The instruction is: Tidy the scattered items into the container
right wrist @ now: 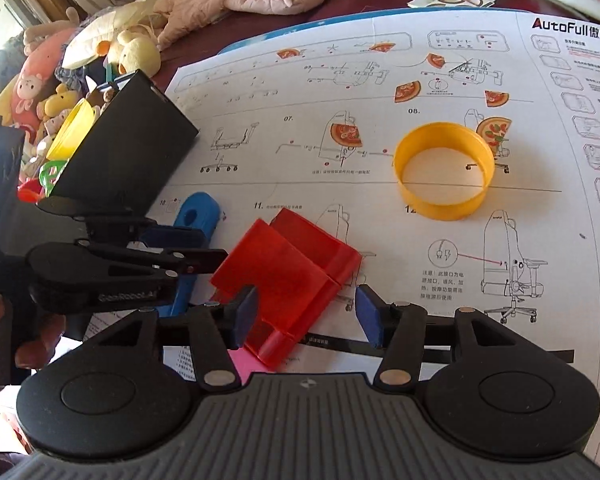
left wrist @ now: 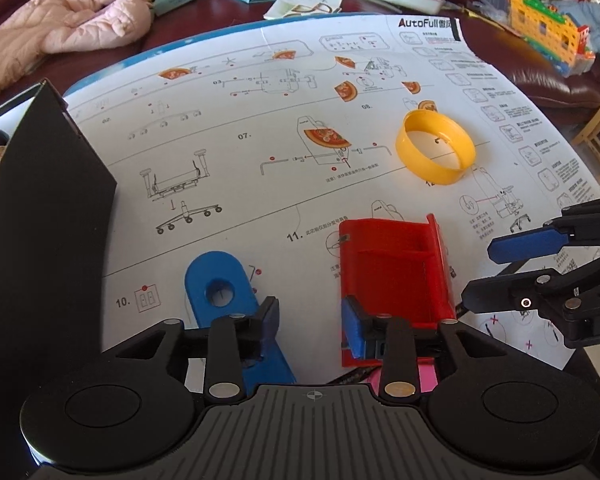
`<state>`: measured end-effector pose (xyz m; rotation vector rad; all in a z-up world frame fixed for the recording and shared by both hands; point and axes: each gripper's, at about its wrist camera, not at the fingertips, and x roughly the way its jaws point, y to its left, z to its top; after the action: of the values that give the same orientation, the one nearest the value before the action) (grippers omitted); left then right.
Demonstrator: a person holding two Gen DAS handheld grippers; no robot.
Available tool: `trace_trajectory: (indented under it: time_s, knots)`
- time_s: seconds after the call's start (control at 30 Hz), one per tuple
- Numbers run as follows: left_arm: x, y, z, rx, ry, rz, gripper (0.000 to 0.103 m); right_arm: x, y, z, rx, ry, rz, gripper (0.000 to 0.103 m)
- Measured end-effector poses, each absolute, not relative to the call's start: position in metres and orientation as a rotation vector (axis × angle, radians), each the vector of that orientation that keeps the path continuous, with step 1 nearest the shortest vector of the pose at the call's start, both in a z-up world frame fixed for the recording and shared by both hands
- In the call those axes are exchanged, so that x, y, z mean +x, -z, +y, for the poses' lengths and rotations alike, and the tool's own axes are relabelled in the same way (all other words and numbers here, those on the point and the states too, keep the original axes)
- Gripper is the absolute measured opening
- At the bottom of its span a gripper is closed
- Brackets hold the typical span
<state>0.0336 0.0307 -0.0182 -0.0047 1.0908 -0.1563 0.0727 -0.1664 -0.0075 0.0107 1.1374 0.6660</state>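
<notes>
Two hand-held grippers work low over the desk: left hand-held gripper [left wrist: 310,326] jaws apart, straddling nothing; right hand-held gripper [right wrist: 306,316] jaws apart around the red holder [right wrist: 296,276], unclamped, beside the black container [right wrist: 120,156].

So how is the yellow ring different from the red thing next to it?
The yellow ring is round, while the red piece is boxy with flat walls and ledges. The yellow ring is open right through, so the paper sheet shows inside it; the red piece has a solid floor. The yellow ring sits alone, while the red piece lies between the fingers of the open right tool. Both look like plastic and rest on that sheet.
</notes>
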Motion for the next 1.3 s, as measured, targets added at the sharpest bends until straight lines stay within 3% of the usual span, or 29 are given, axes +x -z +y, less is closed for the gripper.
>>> trace_trajectory:
  time_s: [0.47,0.53,0.6,0.7,0.87,1.3]
  knots:
    - [-0.012,0.019,0.005,0.105,0.269,1.080,0.061,0.013,0.023,-0.145,-0.211,-0.771,1.177,0.066]
    - [-0.011,0.022,0.003,0.107,0.279,1.089,0.061,0.010,0.027,-0.143,-0.240,-0.759,1.176,0.064]
    - [-0.012,0.023,0.001,0.107,0.283,1.096,0.061,0.009,0.031,-0.143,-0.256,-0.740,1.177,0.046]
    - [-0.016,0.025,-0.001,0.106,0.296,1.102,0.063,0.016,0.033,-0.148,-0.191,-0.726,1.187,0.035]
    - [-0.017,0.026,-0.009,0.148,0.305,1.094,0.071,0.025,0.036,-0.156,-0.117,-0.723,1.207,0.034]
    - [-0.002,0.030,-0.030,0.277,0.368,1.079,0.076,0.038,0.036,-0.162,-0.082,-0.709,1.213,0.036]
